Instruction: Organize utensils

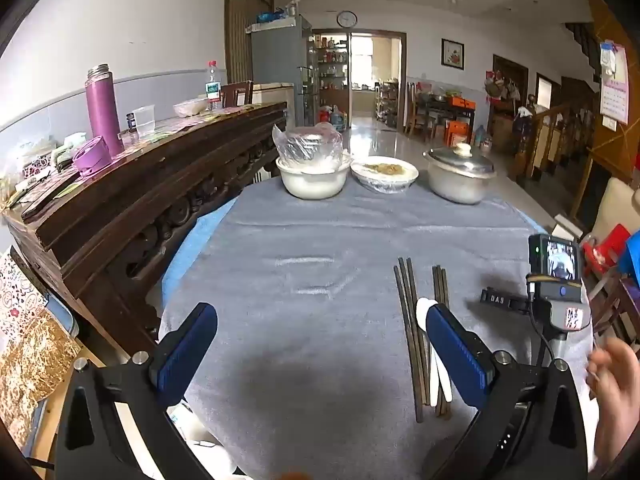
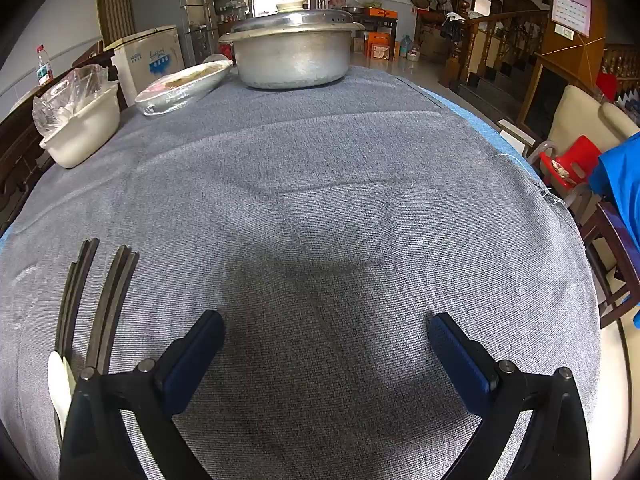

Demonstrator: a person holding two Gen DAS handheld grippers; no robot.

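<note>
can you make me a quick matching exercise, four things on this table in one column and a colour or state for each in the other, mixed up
Things:
1. metal pot
2. plate of food
3. chopsticks
4. spoon

States:
a. white, lying among dark sticks
b. lid on
c. covered in clear film
d. dark, in two bundles on the grey cloth

Pairs: 1-b, 2-c, 3-d, 4-a

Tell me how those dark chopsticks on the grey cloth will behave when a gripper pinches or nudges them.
The chopsticks look thin, straight and stiff, so they should not flex. They lie flat on the grey cloth in tight bunches, so a pinch may catch several together. The ribbed fabric probably stops them sliding or rolling far when nudged.
</note>
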